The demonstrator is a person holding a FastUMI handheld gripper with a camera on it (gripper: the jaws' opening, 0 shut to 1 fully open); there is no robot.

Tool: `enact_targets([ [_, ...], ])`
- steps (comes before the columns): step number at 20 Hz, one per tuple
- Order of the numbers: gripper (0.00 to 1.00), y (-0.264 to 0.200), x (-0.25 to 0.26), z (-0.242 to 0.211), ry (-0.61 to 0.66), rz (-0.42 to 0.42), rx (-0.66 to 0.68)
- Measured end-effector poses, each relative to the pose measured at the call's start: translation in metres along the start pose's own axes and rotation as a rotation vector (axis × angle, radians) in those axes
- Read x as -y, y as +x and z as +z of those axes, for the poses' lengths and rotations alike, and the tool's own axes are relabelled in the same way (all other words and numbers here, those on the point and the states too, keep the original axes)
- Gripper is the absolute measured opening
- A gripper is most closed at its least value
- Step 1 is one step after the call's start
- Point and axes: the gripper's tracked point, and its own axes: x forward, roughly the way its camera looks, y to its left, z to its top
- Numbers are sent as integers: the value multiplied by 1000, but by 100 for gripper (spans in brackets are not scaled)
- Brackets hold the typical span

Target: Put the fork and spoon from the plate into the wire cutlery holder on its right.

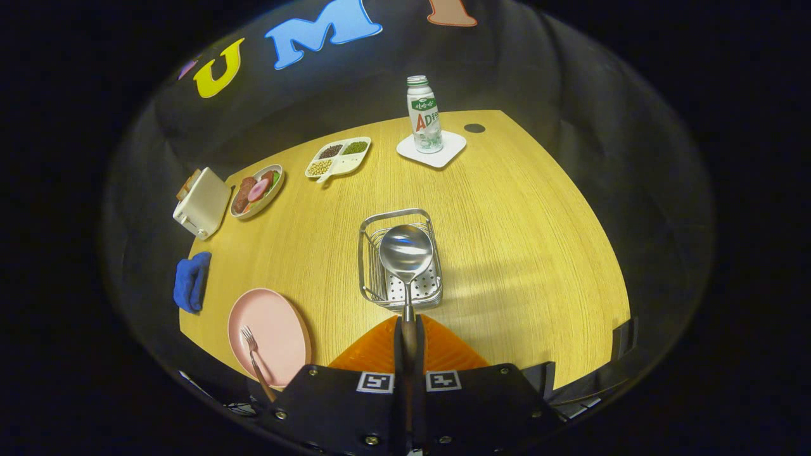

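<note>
Spoon (406, 253) clenched in tongs (408, 345) above wire holder (369, 253); fork (253, 354) on plate (279, 316).

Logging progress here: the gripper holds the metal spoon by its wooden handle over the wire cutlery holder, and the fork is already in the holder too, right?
Not quite. In the gripper view the wooden-handled metal fork lies on the round pink plate, left of the wire cutlery holder. The rest holds: the gripper is shut on the wooden-handled metal spoon, bowl over the holder.
</note>
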Motion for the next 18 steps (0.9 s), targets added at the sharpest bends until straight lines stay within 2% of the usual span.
enact_targets([
  [9,7,8,-2,2,-14,-18,-19],
  [16,18,-4,-7,24,-4,-21,49],
  [17,21,-8,-8,29,-7,-25,65],
  [18,28,-10,-6,33,-17,-42,89],
])
